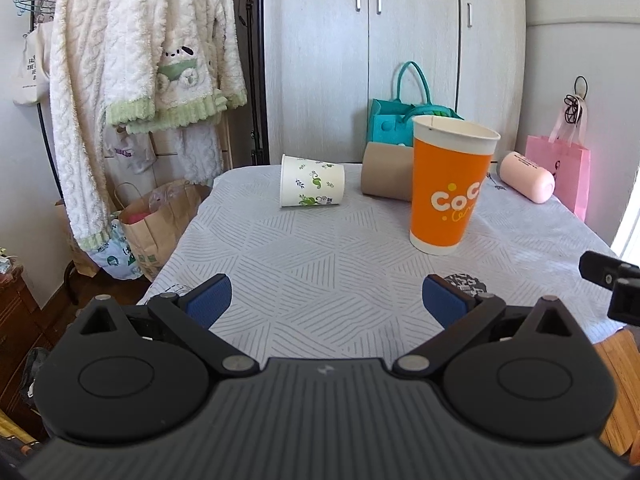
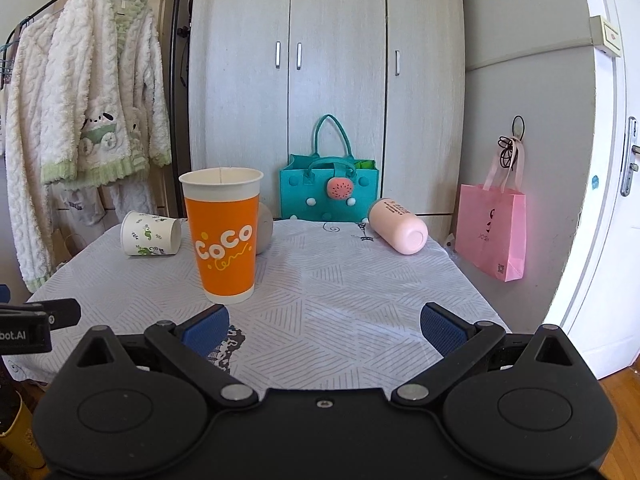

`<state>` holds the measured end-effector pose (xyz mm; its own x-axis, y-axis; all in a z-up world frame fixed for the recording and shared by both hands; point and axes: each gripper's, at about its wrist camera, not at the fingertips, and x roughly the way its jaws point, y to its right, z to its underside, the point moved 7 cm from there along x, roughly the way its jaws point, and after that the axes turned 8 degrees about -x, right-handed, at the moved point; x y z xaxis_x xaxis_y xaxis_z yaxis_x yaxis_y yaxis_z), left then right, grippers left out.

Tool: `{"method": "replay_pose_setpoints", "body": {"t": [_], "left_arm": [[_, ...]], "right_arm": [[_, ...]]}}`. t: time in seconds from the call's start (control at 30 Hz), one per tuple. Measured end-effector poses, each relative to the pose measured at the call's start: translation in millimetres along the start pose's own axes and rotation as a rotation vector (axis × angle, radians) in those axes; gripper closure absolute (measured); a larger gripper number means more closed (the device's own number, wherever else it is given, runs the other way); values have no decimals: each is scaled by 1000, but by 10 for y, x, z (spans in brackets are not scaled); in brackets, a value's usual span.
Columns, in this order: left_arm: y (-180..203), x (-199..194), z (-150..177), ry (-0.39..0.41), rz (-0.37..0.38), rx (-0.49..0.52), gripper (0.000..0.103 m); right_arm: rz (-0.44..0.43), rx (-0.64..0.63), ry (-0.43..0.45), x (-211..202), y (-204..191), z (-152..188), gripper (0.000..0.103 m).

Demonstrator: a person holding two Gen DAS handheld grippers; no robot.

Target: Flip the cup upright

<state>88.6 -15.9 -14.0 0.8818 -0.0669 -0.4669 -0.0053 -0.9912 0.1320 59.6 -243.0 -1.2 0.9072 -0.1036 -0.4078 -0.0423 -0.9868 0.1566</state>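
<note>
My left tool (image 1: 327, 300) hangs over the near edge of the desk (image 1: 320, 264), its blue pads spread wide with nothing between them. My right tool (image 2: 325, 328) is just as wide and holds nothing either; its black body shows at the right edge of the left view.

The orange cup (image 1: 450, 184) stands upright on the patterned cloth, mouth up, near the middle of the desk. It is tall and tapers toward the base, with a white band under the rim, a white band at the foot, and "CoCo" printed in white on the orange wall with a yellow scribble under it. In the right view the orange cup (image 2: 222, 236) stands ahead and left of my right tool, clear of both pads.

Behind it, a white cup with green leaves (image 1: 312, 181) lies on its side, its mouth turned to the left in the left view. A brown cup (image 1: 386, 174) also lies on its side, partly hidden by the orange one. A pink bottle (image 2: 398, 226) lies on its side at the far right of the desk. A teal bag (image 2: 329, 188) stands against the wardrobe (image 2: 288, 80).
</note>
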Motion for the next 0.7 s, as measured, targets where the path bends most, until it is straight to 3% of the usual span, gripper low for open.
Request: {"method": "replay_pose_setpoints", "body": {"t": [0.7], "left_arm": [[-8, -2, -14, 29, 7, -1, 0]], "right_arm": [[-28, 0, 20, -12, -69, 18, 0]]}}
